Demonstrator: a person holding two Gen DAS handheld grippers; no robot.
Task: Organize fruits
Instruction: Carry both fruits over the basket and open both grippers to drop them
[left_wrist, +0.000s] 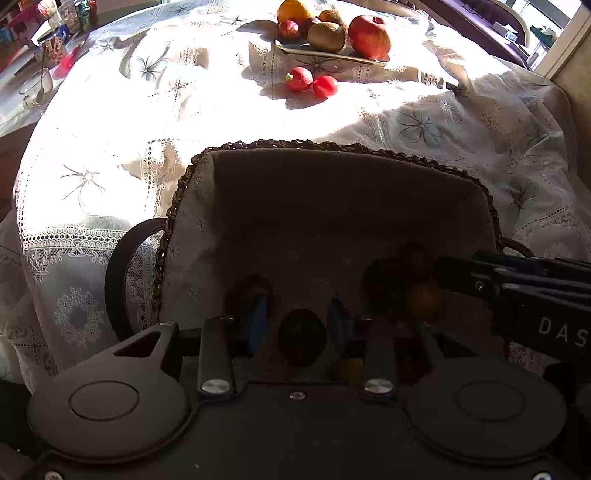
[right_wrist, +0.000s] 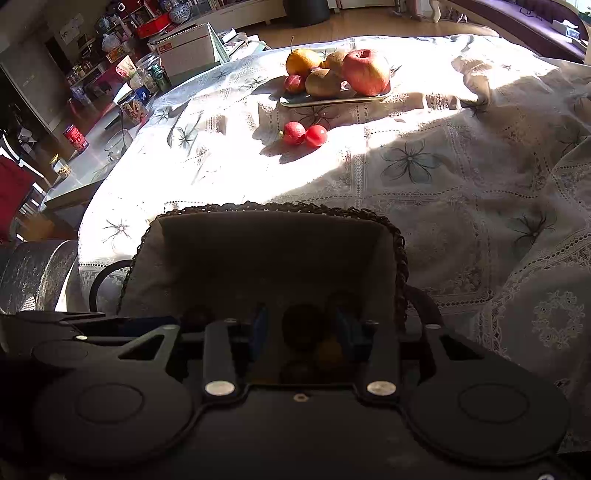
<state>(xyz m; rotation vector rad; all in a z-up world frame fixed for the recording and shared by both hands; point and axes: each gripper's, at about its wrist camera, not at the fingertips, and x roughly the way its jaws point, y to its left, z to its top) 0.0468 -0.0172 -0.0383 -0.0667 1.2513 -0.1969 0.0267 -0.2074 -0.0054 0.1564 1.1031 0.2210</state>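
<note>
Both grippers, left gripper (left_wrist: 299, 317) and right gripper (right_wrist: 304, 325), hang with jaws parted, gripping nothing, over dim fruits (left_wrist: 388, 280) in the lined basket (left_wrist: 332, 155) at the table's near edge, while the plate (right_wrist: 332, 100) of fruit sits toward the far edge.

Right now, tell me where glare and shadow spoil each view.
Left wrist view: sunlight washes out the tablecloth around the two red fruits; the basket interior is deep shadow, its fruit barely readable. Right wrist view: same glare near the plate, same dark basket.
</note>
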